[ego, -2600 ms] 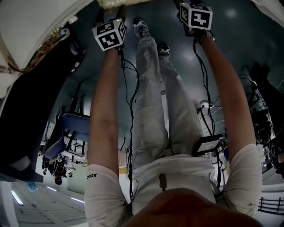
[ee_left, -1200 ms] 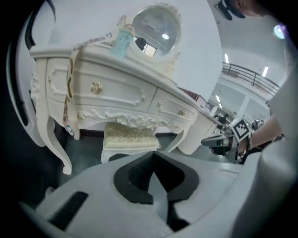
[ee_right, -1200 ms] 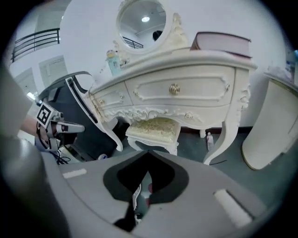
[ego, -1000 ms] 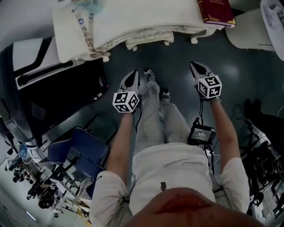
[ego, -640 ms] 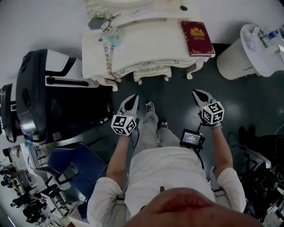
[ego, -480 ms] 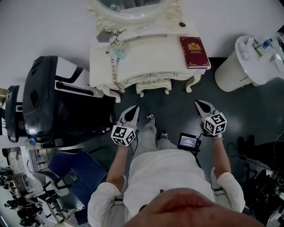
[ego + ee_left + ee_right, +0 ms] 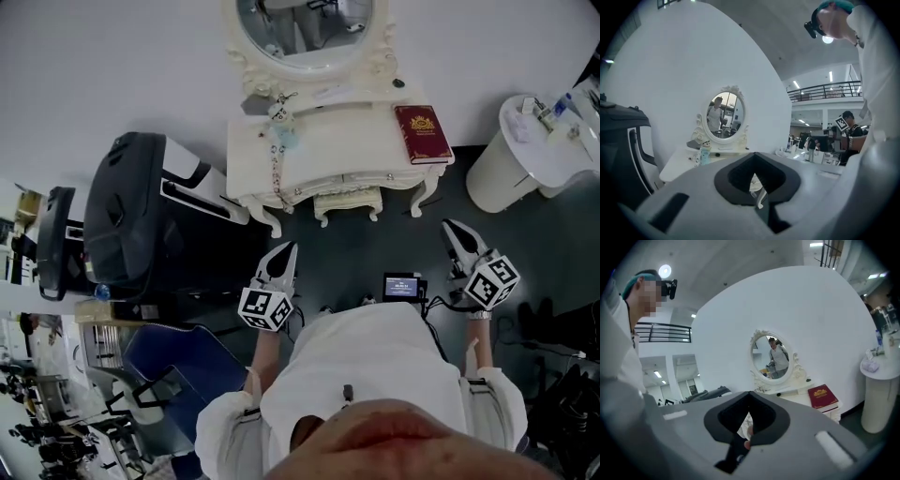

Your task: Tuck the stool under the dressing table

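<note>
Head view: left gripper (image 7: 288,248) and right gripper (image 7: 453,229) are both clenched with nothing between the jaws, held apart level with the person's torso. Beyond them, stool (image 7: 348,202) sits tucked under dressing table (image 7: 319,145), front edge showing. Red book (image 7: 423,133) lies on the tabletop's right end. Round white stand (image 7: 497,183) carries a small bottle; contents unclear.

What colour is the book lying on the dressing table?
The book is dark red with a gold emblem on its cover; the head view shows it best.
</note>
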### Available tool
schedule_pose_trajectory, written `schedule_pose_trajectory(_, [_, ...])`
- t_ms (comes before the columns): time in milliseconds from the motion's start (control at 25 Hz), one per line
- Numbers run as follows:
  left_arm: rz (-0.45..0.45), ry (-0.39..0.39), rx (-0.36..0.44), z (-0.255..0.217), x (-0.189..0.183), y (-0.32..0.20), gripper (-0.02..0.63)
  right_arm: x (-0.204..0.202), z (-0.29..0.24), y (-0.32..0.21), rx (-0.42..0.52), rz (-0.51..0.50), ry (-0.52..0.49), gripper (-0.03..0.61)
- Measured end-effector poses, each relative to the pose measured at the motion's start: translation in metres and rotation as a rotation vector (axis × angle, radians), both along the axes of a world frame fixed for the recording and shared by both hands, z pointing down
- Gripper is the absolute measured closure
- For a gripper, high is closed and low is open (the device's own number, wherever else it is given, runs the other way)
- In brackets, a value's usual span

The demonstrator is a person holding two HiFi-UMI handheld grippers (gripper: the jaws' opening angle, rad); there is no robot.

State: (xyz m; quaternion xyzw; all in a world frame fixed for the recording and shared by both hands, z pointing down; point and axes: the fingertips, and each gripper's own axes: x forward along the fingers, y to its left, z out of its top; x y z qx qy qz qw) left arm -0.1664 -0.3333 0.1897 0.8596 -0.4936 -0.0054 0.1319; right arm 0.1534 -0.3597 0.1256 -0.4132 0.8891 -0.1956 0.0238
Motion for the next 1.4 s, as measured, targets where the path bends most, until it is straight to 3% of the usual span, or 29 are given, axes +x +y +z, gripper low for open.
schedule_pose_trajectory(80, [-0.005,0.015,0.020,-0.011,-0.017,0.007,0.607,-0.034,-0.012,0.008,0.017,-0.018,-0.039,0.572])
schedule_pose_trajectory(360, [-0.003,0.095,0.052,-0.020,-0.063,0.035,0.607,-0.152,0.011,0.041,0.006,-0.028,-0.030,0.572])
schedule_pose_trajectory(600, [0.080,0.114,0.035,-0.004,-0.066,0.062,0.607,-0.204,0.023,0.077,0.016,-0.025,-0.002,0.572])
schedule_pose_trajectory(880, [0.151,0.134,-0.005,0.017,-0.058,0.076,0.607,-0.202,0.040,0.104,0.002,0.055,-0.002,0.572])
schedule_pose_trajectory(1040, [0.195,0.112,0.022,0.003,-0.040,0.081,0.607,-0.187,0.037,0.114,-0.007,0.081,0.003,0.572])
schedule_pose_trajectory(1400, [0.198,0.120,0.032,-0.010,0.009,0.076,0.607,-0.160,0.035,0.106,-0.019,0.028,0.052,0.572])
